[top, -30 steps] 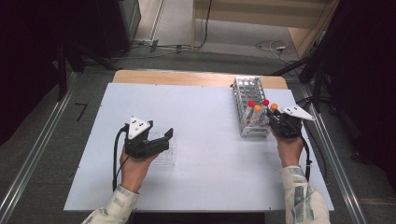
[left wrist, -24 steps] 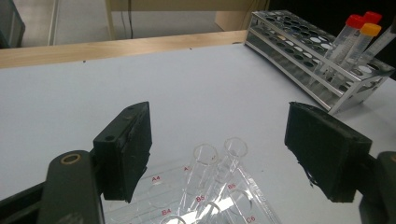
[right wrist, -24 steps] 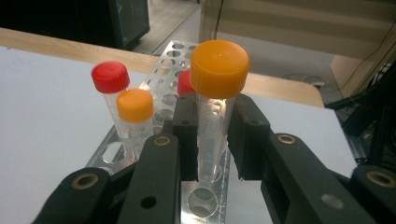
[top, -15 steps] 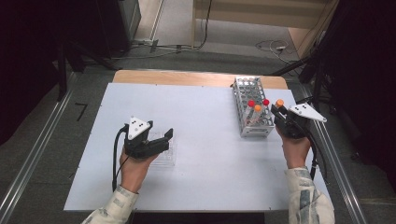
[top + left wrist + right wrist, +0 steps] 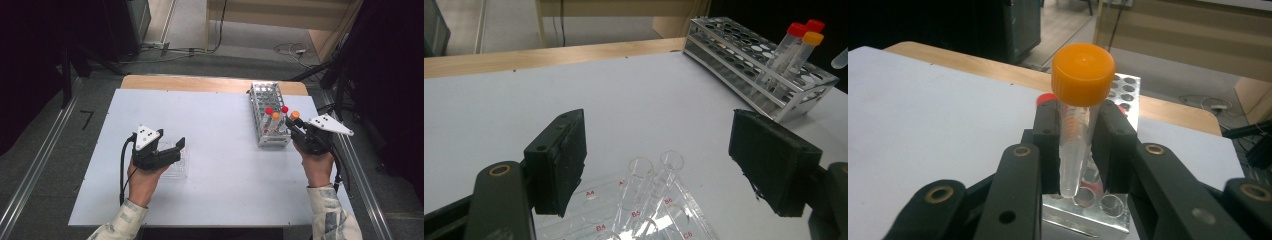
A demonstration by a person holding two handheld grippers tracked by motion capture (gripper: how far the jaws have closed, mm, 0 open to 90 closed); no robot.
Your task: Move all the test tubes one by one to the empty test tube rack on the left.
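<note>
Tube: an orange-capped tube [image 5: 1077,131] is pinched upright in the right gripper [image 5: 1078,145], its pointed tip just above the near end of the metal rack [image 5: 1098,207].
Landmark: that rack [image 5: 269,115] stands on the white table [image 5: 220,130], toward its right side; every place below is told from it.
Right tongs: pressed onto the tube's clear body just under the cap, one pad on each side.
Others in the rack: two red-capped tubes [image 5: 269,111] and another orange-capped one [image 5: 276,116] stand at the near end, close beside the lifted tube.
Doing it well, as I judge: lift straight up until the tip is clear of the holes, keep the tube upright, and stay off the neighbouring caps.
Left tongs: the left gripper [image 5: 664,165] is well to the left of the rack, spread wide, pinching nothing.
Under them: a clear plastic tray [image 5: 634,215] with lettered wells and small glass tubes.
Likely goal: I cannot tell for sure; the tray seems probable.
</note>
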